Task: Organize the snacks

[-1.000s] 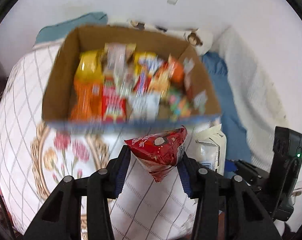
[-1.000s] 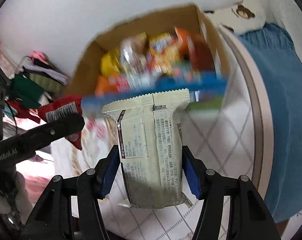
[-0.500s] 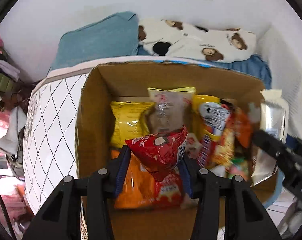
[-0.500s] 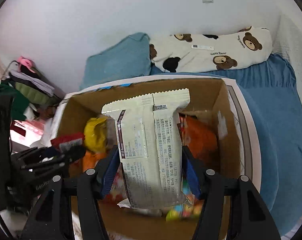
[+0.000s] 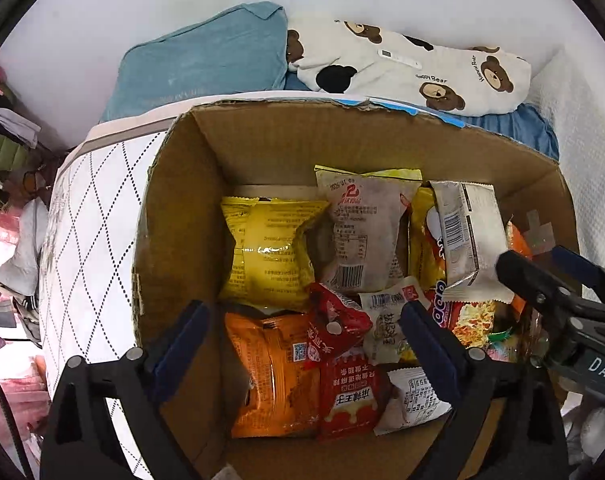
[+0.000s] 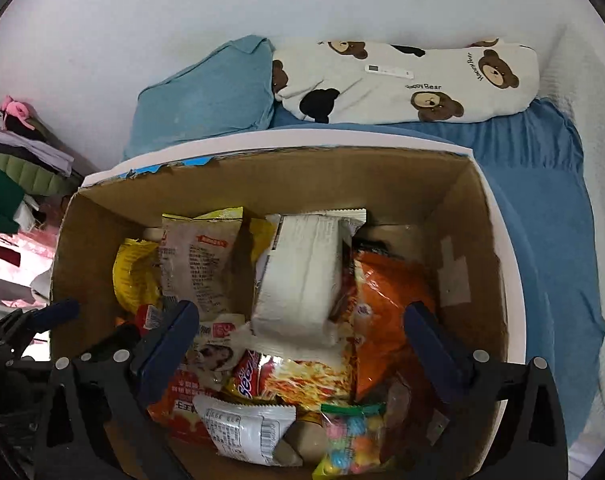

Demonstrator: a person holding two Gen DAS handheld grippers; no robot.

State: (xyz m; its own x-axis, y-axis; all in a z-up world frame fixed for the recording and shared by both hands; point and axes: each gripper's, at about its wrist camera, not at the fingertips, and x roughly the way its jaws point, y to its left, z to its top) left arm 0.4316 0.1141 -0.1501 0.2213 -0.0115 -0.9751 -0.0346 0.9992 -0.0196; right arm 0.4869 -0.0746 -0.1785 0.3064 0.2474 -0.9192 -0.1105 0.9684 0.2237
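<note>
An open cardboard box [image 5: 174,216] [image 6: 462,208] holds several snack packets. My left gripper [image 5: 306,336] is open above the box. The small red packet [image 5: 334,320] lies loose among the snacks between its fingers, on an orange bag [image 5: 274,372]. My right gripper [image 6: 302,340] is open too. The cream packet [image 6: 306,276] lies on the pile between its fingers; it also shows in the left wrist view [image 5: 466,240]. The right gripper shows at the right edge of the left wrist view [image 5: 550,284].
The box stands on a white patterned cushion [image 5: 82,240] on a blue bed sheet [image 6: 550,200]. A teal pillow [image 6: 206,96] and a bear-print pillow [image 6: 406,80] lie behind it by the wall. Clothes [image 6: 18,160] are piled at the left.
Both grippers have opened over the box. The red packet dropped from the left one and the cream packet from the right one onto the snack pile.
</note>
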